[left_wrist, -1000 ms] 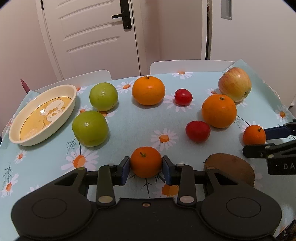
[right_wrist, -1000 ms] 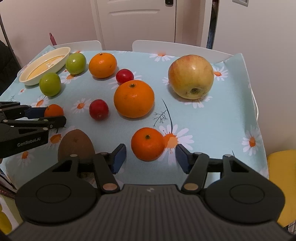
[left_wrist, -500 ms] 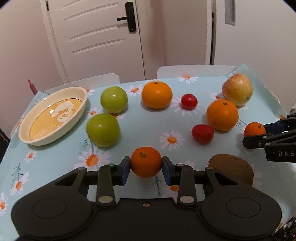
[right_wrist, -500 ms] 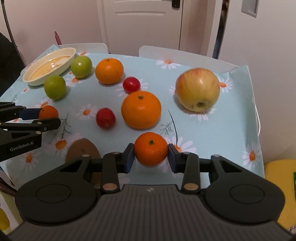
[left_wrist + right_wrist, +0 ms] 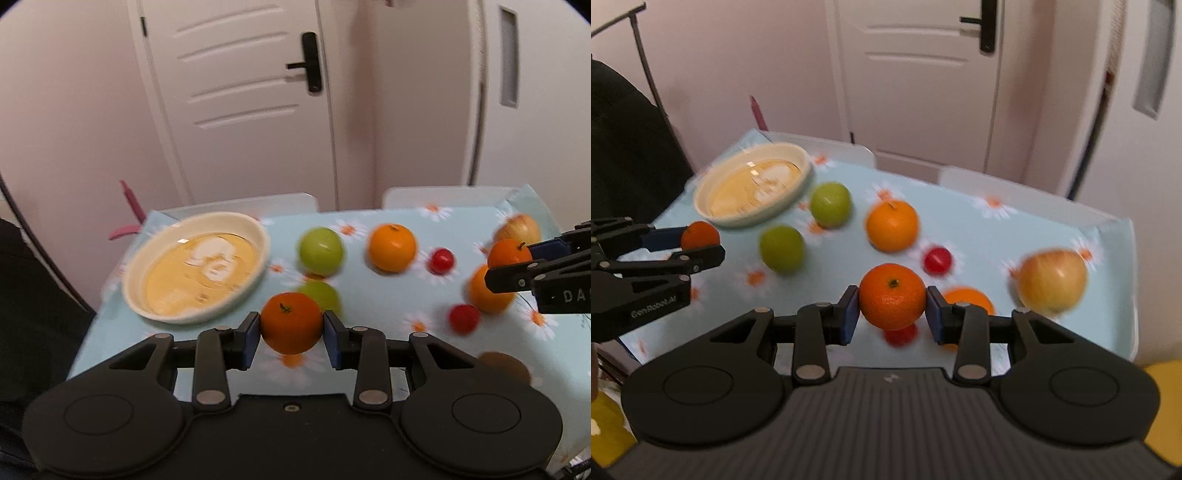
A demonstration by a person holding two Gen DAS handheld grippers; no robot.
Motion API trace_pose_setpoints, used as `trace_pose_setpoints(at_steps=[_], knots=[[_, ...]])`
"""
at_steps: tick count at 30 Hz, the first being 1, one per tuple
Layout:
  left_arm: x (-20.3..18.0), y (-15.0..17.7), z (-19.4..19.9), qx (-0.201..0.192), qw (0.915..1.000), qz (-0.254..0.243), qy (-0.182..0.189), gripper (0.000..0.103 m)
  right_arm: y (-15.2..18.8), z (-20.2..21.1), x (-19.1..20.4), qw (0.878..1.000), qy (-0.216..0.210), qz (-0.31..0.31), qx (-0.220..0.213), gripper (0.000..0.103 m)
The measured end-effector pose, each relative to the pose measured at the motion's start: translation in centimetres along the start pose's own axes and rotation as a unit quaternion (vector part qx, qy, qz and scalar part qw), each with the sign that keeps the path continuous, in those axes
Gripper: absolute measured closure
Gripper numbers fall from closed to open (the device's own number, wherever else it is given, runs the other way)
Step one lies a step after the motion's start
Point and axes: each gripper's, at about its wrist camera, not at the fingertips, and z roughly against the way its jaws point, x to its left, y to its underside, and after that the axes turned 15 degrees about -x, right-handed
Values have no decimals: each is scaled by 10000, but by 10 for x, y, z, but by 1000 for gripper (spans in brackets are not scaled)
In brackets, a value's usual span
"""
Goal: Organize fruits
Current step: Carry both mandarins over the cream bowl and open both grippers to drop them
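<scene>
White panelled door (image 5: pixel 236 92), pinkish walls (image 5: pixel 66 110)

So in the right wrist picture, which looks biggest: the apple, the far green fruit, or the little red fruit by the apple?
1. apple, clearly the largest.
2. far green fruit, middle-sized, though it sits farther from the camera, so the gap may be exaggerated.
3. little red fruit, smallest by far.

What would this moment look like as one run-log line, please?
left gripper: shut on small mandarin | right gripper: shut on second mandarin | dish: no fruit
</scene>
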Motion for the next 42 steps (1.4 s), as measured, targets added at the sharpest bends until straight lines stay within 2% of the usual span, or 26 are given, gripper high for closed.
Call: trace_pose_setpoints(at_steps=[10,22,32,42], knots=[[78,-22,-16,-58,9998,-17,-182,63,-50,-39,63,9996,-246,-48,-110,50],[148,-44,-87,-53,9999,-84,-40,63,-93,-123,122,9997,-127,-183,-101,50],[162,-40,-156,116,9992,-211,319,63,-117,-192,136,9994,70,-344,-61,50],[151,-21,-217,435,9958,-504,628,63,-111,-235,127,9983,249,-486,206,50]])
